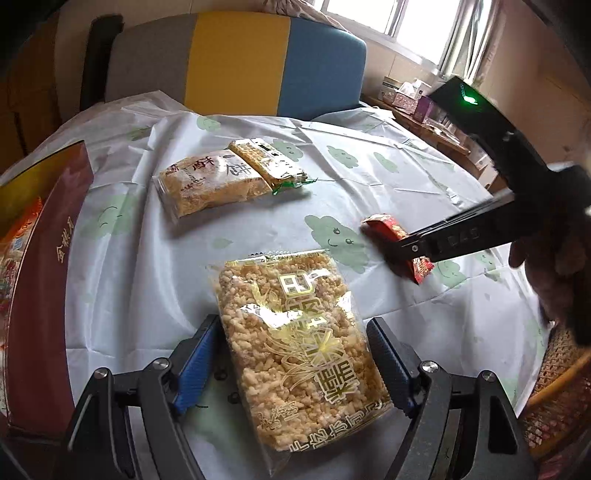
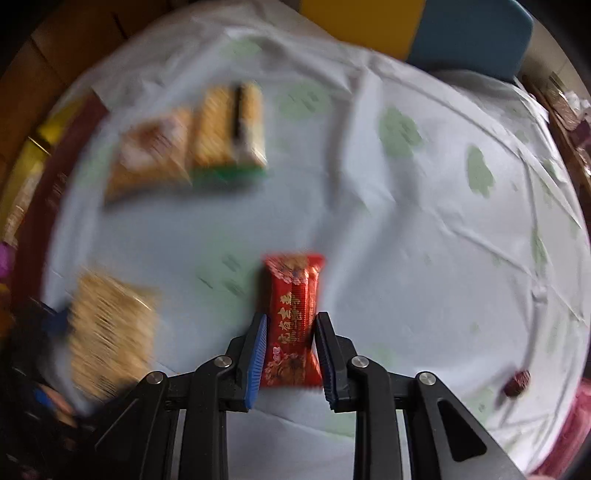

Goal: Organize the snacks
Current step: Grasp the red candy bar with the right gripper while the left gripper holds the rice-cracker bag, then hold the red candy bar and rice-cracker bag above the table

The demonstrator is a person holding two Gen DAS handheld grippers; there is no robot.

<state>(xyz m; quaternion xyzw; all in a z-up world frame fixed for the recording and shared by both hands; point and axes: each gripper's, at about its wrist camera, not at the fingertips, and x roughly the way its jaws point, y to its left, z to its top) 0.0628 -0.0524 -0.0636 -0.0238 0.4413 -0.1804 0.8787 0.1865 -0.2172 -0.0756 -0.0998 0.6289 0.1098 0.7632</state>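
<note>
Snacks lie scattered on the bench: nearest, the right hand-held gripper [image 2: 290, 354] pinches a red packet [image 2: 293, 314], the left hand-held gripper [image 1: 291, 365] straddles a rice-cake pack [image 1: 295, 343] (pads apparently apart), so lifting toward the box [image 1: 48, 258] seems next.

Window [image 1: 417, 22] daylight, right view blurred (fisheye)

Bench under white cloth [image 1: 369, 184] with green cloud print. Chair back [image 1: 236, 62], grey, yellow and blue panels, at 12 o'clock. Bright window [image 1: 406, 22] at 1 o'clock; cluttered wooden shelf [image 1: 436, 122] below.
</note>
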